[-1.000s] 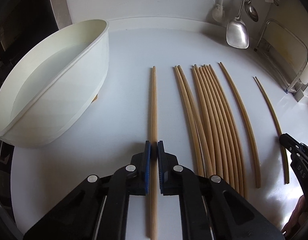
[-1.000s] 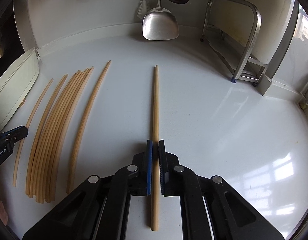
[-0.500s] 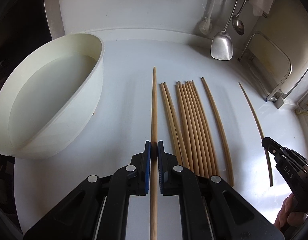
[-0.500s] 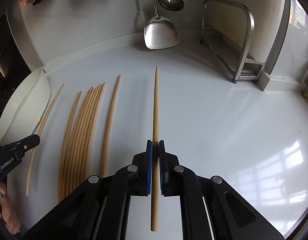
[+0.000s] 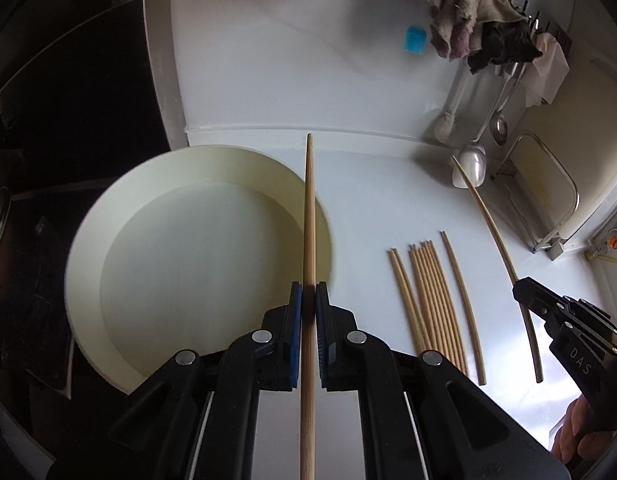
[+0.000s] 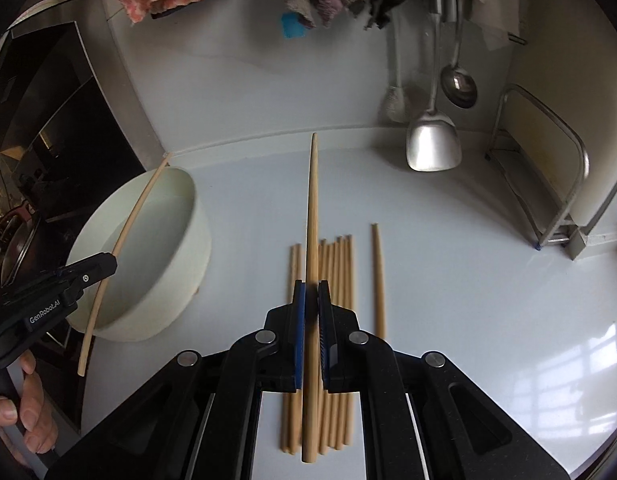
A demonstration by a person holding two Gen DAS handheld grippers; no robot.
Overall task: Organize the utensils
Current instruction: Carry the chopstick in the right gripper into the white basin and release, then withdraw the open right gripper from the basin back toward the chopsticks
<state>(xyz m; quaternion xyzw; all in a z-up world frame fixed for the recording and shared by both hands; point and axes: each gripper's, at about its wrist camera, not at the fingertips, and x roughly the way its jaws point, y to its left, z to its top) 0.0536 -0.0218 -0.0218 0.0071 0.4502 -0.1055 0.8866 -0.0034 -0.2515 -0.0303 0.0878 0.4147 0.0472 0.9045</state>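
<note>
White countertop noted, cream basin at its left edge, loose chopsticks mid-counter; one chopstick is pinched by the left gripper, another chopstick by the right gripper, best kept level and lowered tip-first into the basin.

my two grippers are black plastic with blue pads, silver screws; left gripper marked "genrobot.ai", right gripper "das".

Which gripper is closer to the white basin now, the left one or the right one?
Left. The left gripper holds its chopstick over the white basin rim. The right gripper hangs over the chopsticks on the counter, beside the basin.
</note>
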